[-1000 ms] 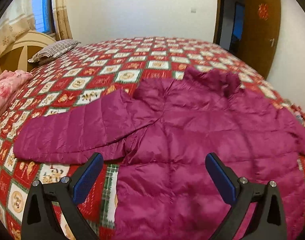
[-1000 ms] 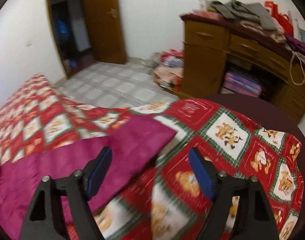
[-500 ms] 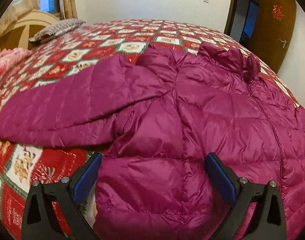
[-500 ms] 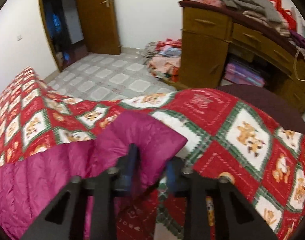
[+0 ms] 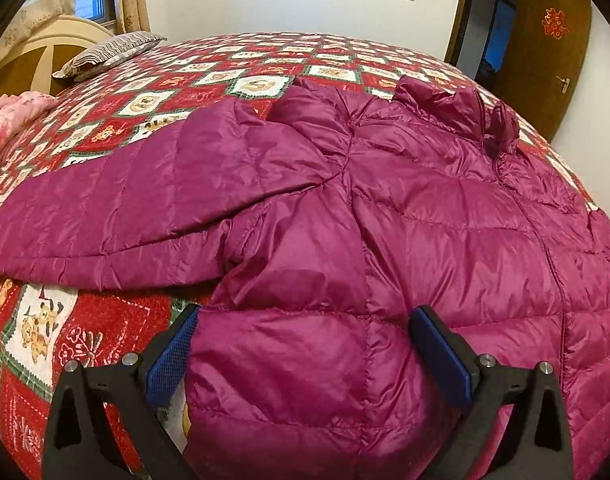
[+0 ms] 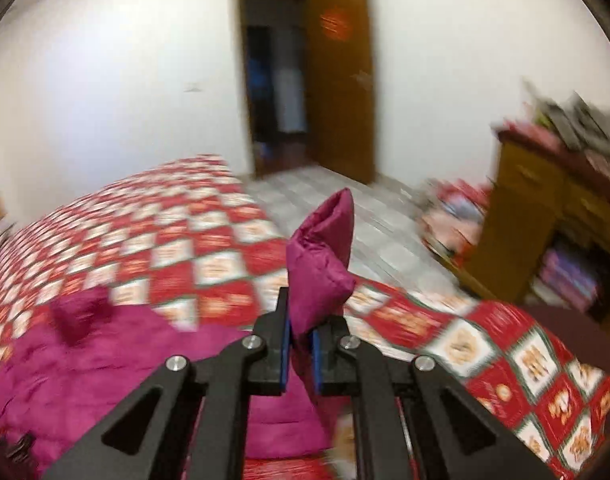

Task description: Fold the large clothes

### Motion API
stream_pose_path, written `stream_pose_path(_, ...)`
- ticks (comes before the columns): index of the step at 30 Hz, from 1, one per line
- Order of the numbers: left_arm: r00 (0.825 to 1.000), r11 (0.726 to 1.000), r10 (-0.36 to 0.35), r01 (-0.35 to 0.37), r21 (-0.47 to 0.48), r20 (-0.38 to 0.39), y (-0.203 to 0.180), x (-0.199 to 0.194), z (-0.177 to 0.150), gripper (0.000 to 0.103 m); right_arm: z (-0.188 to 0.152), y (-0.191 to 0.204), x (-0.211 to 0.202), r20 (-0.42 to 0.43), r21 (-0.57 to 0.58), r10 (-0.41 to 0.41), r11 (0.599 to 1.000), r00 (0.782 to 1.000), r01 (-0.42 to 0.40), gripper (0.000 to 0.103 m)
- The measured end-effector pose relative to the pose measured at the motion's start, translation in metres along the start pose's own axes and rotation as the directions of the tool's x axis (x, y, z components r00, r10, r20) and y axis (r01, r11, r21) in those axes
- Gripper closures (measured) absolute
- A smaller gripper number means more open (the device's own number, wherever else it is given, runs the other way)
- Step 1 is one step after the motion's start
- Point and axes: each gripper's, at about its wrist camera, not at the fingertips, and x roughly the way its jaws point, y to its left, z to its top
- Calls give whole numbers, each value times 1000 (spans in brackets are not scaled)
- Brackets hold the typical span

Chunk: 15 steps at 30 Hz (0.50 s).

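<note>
Jacket [image 5: 385, 208] on bed [image 5: 265, 64]; pillow [image 5: 109, 52] behind, left.

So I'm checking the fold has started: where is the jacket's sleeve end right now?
In the right wrist view the sleeve end stands up, pinched in the right gripper, above the jacket on the quilt.

Bedspread [image 5: 209, 76] beyond the jacket [image 5: 385, 220] lies open up to the pillow [image 5: 109, 54] at the far left corner. Pink bedding [image 5: 13, 116] blocks the left edge. Tiled floor [image 6: 385, 232] right of the bed is passable between bed and cabinet [image 6: 525, 220]; a clothes pile [image 6: 453, 216] obstructs the cabinet's foot.
</note>
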Motion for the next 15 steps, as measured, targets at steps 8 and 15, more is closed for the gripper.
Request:
stream_pose_path(8,998,993,-35,41,-112,55,23,-20,-3,1,-37,168,-30,-33,-183,289,939,957,-290,93)
stream_pose_path(15,988,983,62,-37,-180,138,66,-59,-12,1,-88,261,-19,-143,-263,425,855,894,-448,93)
